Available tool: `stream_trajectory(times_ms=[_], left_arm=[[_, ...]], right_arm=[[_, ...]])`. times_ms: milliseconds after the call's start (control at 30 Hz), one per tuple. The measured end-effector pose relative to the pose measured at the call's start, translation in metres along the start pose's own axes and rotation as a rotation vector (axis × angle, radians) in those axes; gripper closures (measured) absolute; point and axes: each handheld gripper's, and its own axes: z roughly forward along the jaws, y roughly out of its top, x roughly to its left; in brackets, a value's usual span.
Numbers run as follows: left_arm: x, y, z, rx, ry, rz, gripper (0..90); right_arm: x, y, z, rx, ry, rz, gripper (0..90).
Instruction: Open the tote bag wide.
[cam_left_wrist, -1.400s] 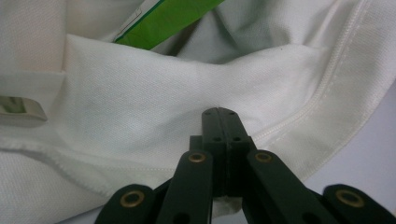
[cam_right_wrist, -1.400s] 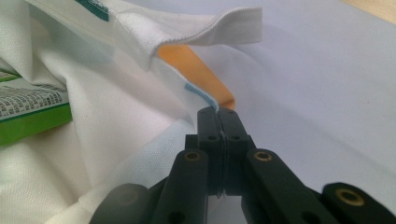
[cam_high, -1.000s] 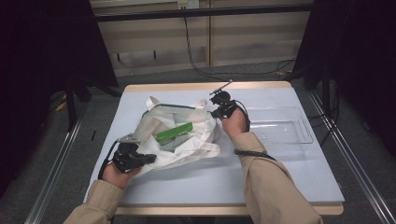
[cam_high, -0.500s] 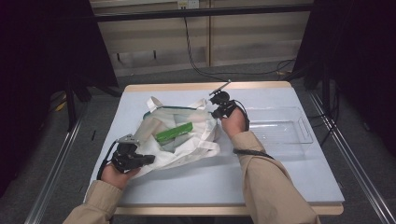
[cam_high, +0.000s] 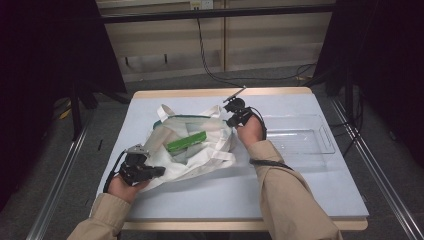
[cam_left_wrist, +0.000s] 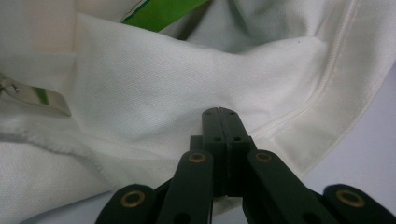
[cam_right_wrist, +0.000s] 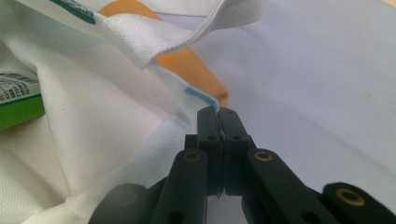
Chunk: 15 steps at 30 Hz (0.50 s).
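The white cloth bag (cam_high: 192, 150) lay on the desk (cam_high: 300, 180) between both grippers, a green box (cam_high: 187, 142) inside. It looked soft and limp, best held by its hemmed rim. The left gripper (cam_left_wrist: 219, 119) was clenched on the near rim; the right gripper (cam_right_wrist: 217, 116) pinched the far edge. Both forearms reached forward, a clear tray (cam_high: 320, 135) beyond the right fingers.

Your left gripper (cam_left_wrist: 219, 112) is pinched tight on the white cloth bag (cam_left_wrist: 154, 93); a green box (cam_left_wrist: 156, 11) shows beyond it.
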Motion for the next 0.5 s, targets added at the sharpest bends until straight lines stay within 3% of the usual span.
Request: stream_trajectory(times_ms=[500], left_arm=[[0.0010, 0.0013, -0.0023, 0.004, -0.001, 0.000, 90.0]], right_arm=[[0.0000, -0.0029, -0.0053, -0.036, 0.019, -0.011, 88.6]])
